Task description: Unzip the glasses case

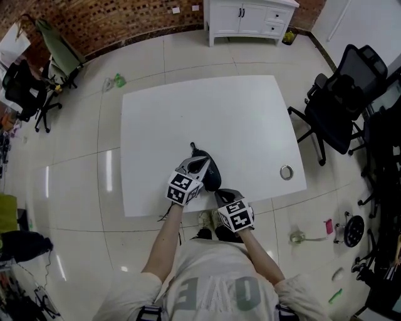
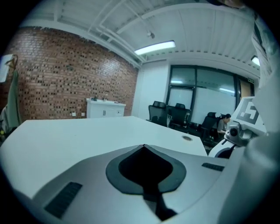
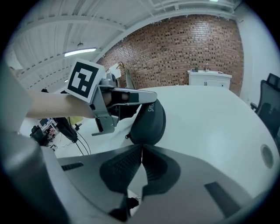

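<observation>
The dark, rounded, white-lettered case [image 3: 148, 122] is lying near the worktop's [image 1: 238, 125] front edge, being overlapped by the left gripper [image 2: 143, 146]. Its fingers and the right gripper's [image 3: 141, 147] are being held together, empty.

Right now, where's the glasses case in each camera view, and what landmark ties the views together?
Head view: the glasses case lies near the table's front edge, just right of the left gripper.
Left gripper view: not identifiable, only bare table beyond the shut jaws.
Right gripper view: centre, just beyond the jaws and under the left gripper.
Shared landmark: the white cabinet.
</observation>
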The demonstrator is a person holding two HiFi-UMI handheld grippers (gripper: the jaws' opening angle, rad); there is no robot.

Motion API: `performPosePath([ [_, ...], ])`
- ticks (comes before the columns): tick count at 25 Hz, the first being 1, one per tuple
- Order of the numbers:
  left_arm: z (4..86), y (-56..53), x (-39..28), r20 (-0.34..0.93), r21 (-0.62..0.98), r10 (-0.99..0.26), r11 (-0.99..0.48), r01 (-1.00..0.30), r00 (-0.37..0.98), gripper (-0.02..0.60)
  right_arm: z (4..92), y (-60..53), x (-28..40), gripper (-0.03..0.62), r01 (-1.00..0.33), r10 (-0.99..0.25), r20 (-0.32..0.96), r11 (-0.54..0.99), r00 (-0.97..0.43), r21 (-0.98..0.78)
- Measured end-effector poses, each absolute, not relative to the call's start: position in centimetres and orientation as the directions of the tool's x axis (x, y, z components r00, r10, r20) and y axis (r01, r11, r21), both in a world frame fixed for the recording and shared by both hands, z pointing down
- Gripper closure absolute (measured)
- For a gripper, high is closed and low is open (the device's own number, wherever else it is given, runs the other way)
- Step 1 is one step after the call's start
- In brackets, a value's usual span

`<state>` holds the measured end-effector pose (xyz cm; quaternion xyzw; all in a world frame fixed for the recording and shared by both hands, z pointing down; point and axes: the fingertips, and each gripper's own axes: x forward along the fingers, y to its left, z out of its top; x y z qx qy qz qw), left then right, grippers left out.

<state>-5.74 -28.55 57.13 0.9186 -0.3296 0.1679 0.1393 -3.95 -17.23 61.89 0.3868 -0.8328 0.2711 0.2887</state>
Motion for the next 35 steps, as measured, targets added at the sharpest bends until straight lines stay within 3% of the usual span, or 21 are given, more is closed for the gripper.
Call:
performPosePath([
  [9, 57.0, -29.7, -6.7, 0.38, 0.157, -0.629, -0.679, -0.717, 0.678, 0.591, 61.6, -21.0, -0.4, 0.594, -0.843, -0.575, 0.688, 0.528, -0.444, -0.103],
  [14, 57.0, -30.1, -6.6, 0.369, 0.157, -0.636, -0.676, -0.72, 0.678, 0.591, 59.4, -19.6, -2.1, 0.592, -0.696, -0.528, 0.671, 0.718, -0.521, 0.025],
  [17, 57.0, -30.1, -6.6, 0.366, 0.165, -0.637, -0.673, -0.721, 0.679, 0.591, 60.1, -18.0, -3.3, 0.531, -0.653, -0.486, 0.709, 0.756, -0.512, 0.047],
  [33, 57.1, -30.1, -6.7, 0.357, 0.188, -0.618, -0.687, -0.702, 0.7, 0.591, 60.7, -19.5, -4.5, 0.533, -0.669, -0.606, 0.709, 0.698, -0.361, 0.255],
  [35, 57.1, -30.1, -6.7, 0.357, 0.19, -0.617, -0.688, -0.701, 0.702, 0.589, 60.8, -19.6, -4.3, 0.581, -0.671, -0.617, 0.71, 0.688, -0.341, 0.276],
])
